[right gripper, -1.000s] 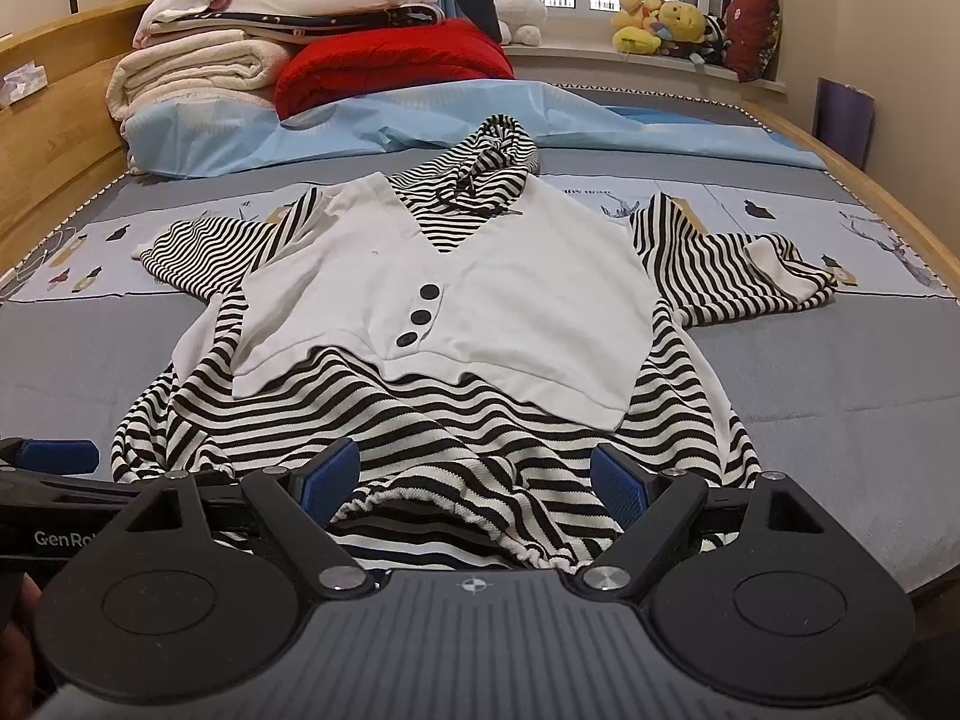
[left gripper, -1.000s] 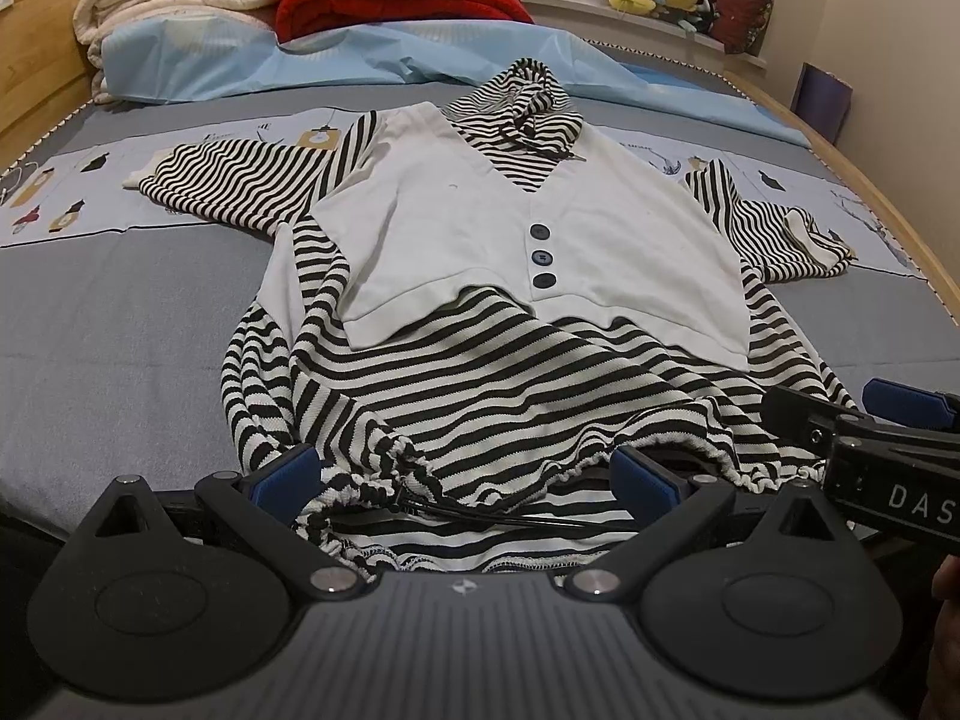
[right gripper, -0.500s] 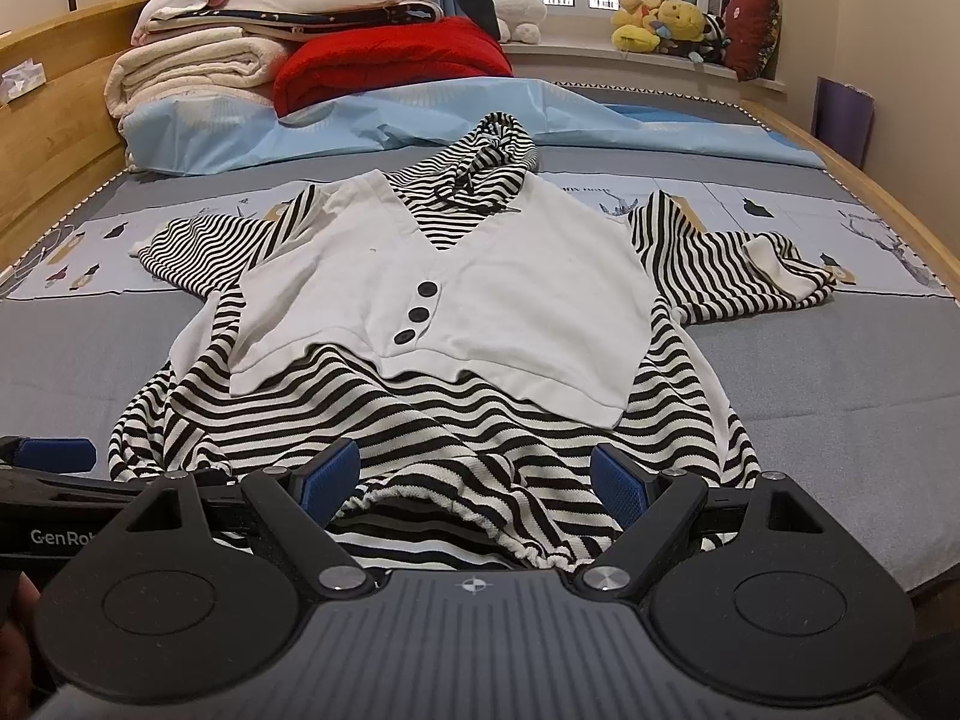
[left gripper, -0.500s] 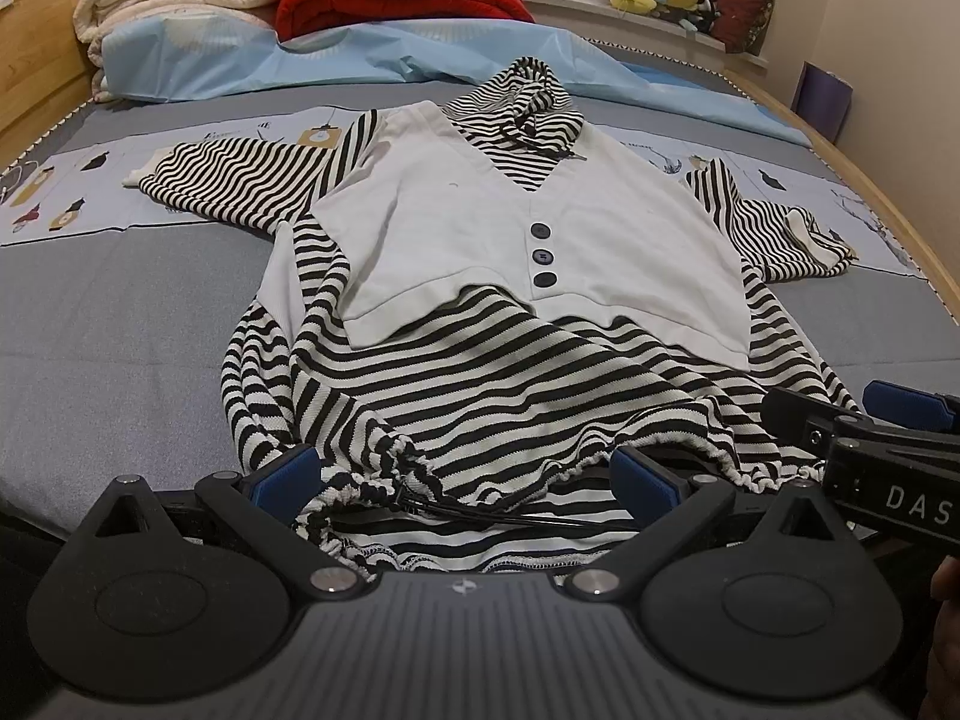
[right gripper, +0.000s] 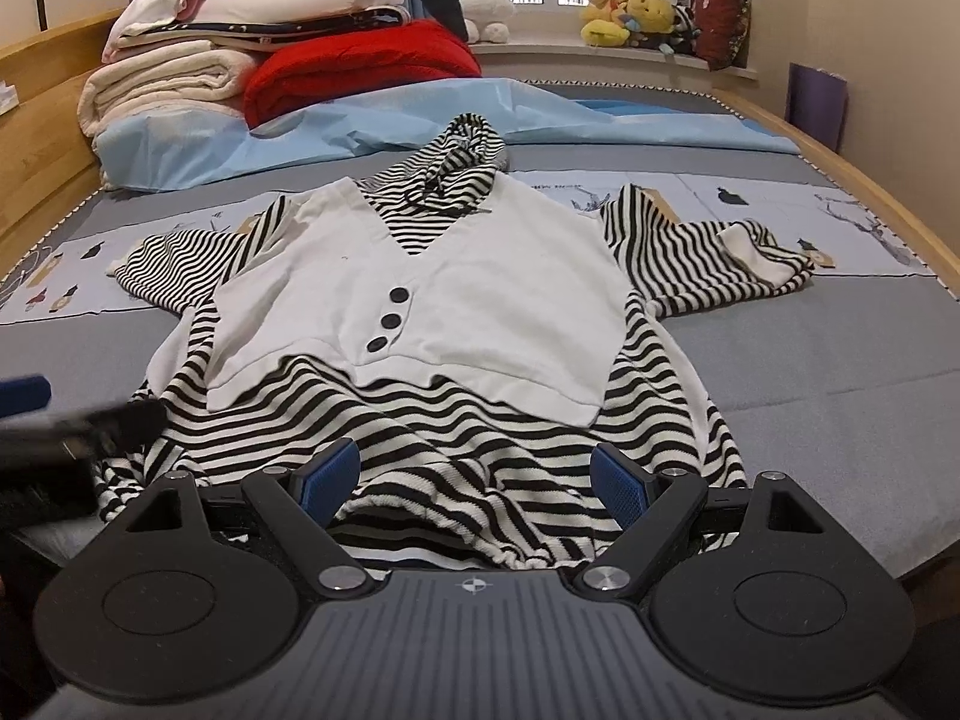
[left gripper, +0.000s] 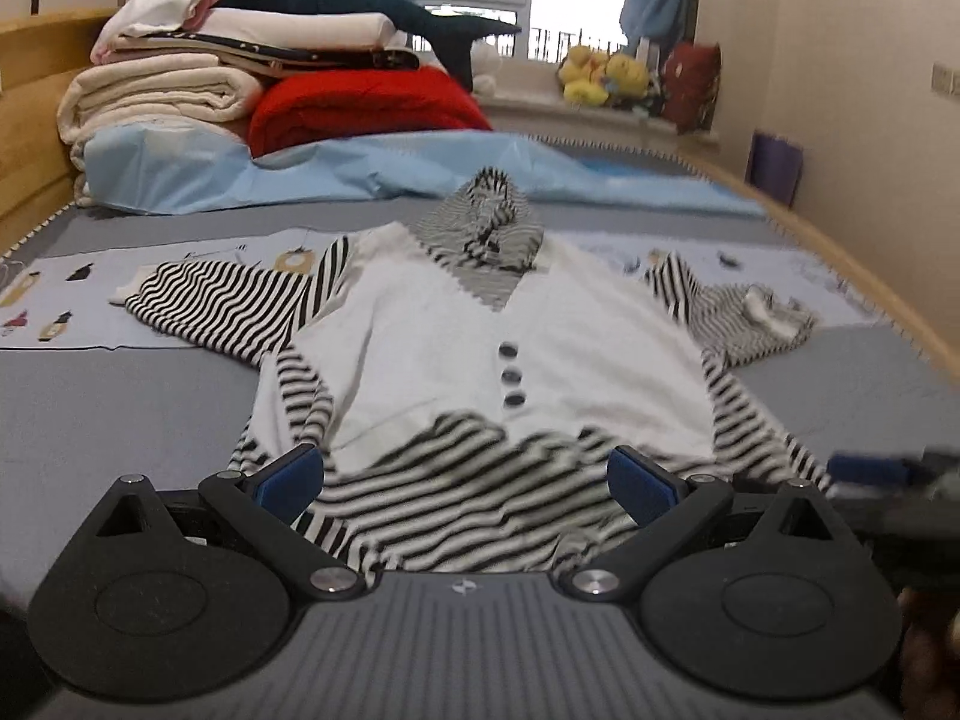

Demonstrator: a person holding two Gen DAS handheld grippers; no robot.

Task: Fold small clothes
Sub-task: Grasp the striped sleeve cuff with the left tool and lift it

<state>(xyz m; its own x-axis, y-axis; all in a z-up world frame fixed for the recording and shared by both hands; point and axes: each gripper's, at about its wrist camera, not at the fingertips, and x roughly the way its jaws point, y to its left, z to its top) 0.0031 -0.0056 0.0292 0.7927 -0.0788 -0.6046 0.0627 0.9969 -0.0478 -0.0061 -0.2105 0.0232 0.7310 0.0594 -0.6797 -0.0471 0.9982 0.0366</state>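
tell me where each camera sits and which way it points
Left wrist: on the left gripper, low at the bed's near edge, facing the headboard over the black-and-white striped hooded top with white vest panel; its open blue-padded fingers show, the right gripper blurred at right.
Right wrist: on the right gripper, beside it, facing the same way over the hem; its open fingers show, the left gripper blurred at left.
Shared: the top, red quilt, folded cream blankets, yellow plush toys.
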